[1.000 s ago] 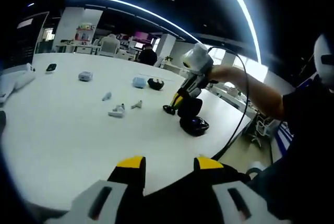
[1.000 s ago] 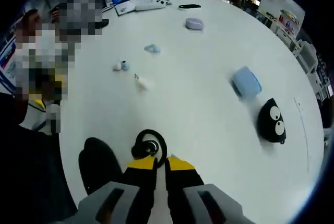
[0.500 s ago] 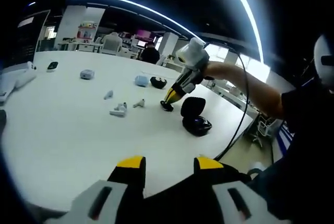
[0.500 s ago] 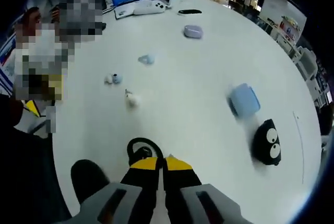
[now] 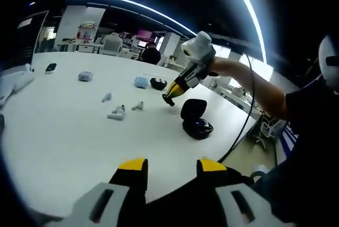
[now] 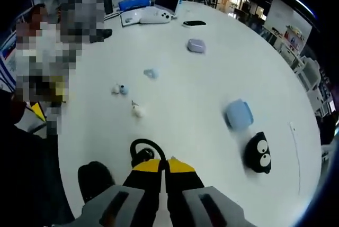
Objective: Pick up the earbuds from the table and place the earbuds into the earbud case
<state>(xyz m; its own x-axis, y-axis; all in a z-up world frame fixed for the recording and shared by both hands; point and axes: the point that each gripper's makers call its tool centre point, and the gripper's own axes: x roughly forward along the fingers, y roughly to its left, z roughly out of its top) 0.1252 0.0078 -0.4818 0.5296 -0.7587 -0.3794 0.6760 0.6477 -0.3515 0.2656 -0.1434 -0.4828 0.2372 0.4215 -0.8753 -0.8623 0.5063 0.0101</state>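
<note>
We see the wide white counter [image 5: 63, 132], the open black oval earbud case [image 5: 196, 124] waiting on it. Our right gripper [image 6: 162, 164] pinches a black ear-hook earbud [image 6: 143, 150] aloft; dropping it in remains. Our left gripper [image 5: 172, 166] idles, parted.

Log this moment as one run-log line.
right hand-held gripper: shut on black earbud, above table | left hand-held gripper: open, empty | black earbud case: open
</note>
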